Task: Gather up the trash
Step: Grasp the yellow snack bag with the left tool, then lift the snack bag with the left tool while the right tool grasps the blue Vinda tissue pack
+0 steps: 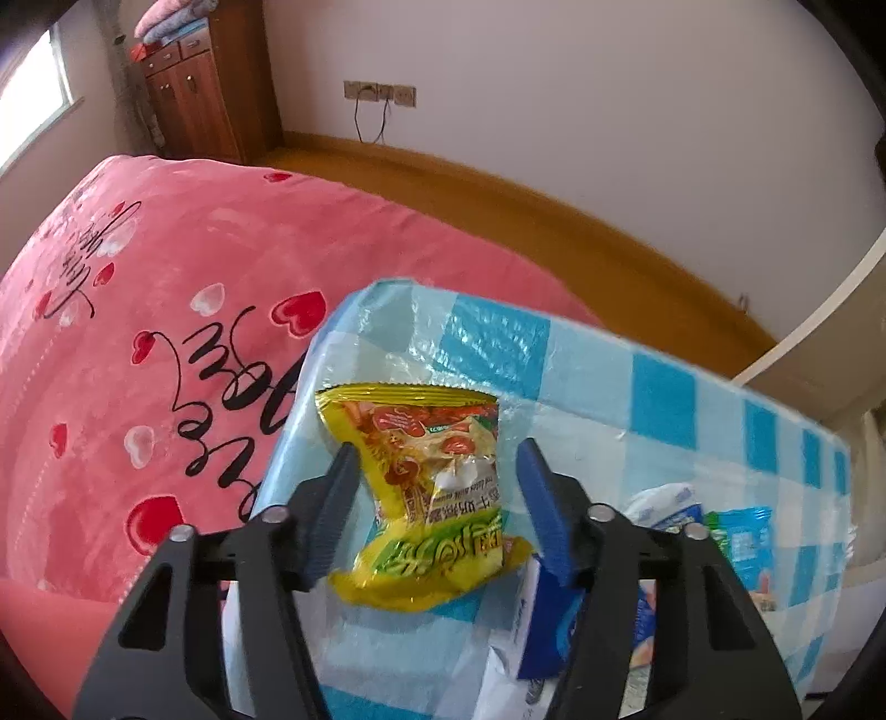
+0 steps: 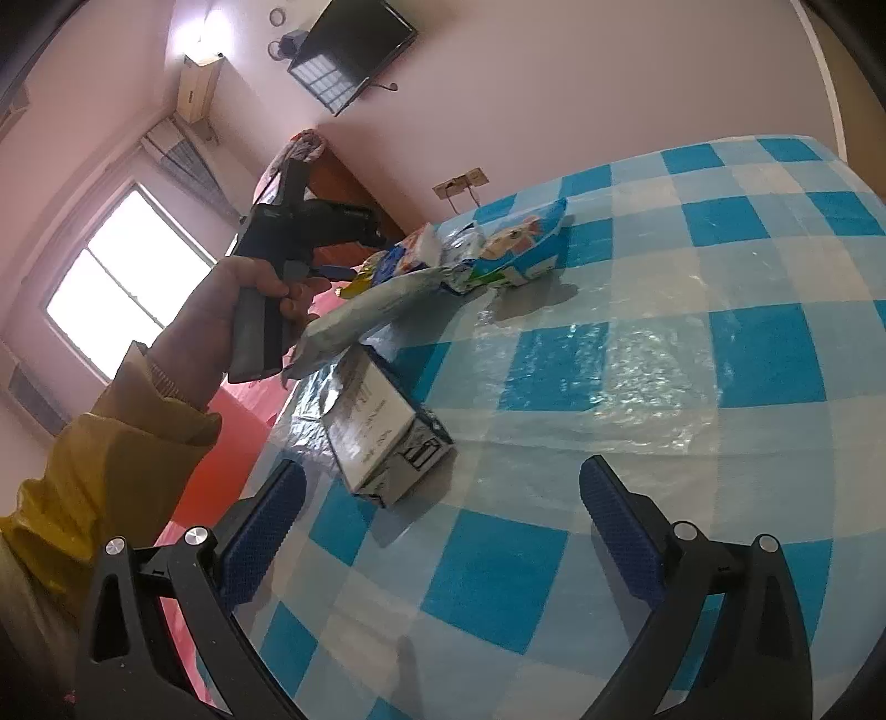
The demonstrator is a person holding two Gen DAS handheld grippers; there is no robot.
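Yellow noodle packet (image 1: 426, 487) sits on the blue-checked worktop (image 1: 659, 399) near its edge by the pink bed (image 1: 138, 310), between the fingers of the left tongs (image 1: 437, 498), which are spread apart and not touching it. The right tongs (image 2: 443, 531) hang released above the worktop, holding nothing. A carton (image 2: 382, 426) lies just ahead of them, and a blue snack bag (image 2: 515, 249) lies farther off.

I see plain pale walls (image 1: 609, 111), a wood floor (image 1: 498, 210) and a brown wooden cabinet (image 1: 194, 105) near a bright window (image 2: 122, 277). A wall-mounted television (image 2: 354, 44) hangs high. A pink heart-print blanket (image 1: 138, 304) lies beside the blue-checked table (image 2: 664, 387).
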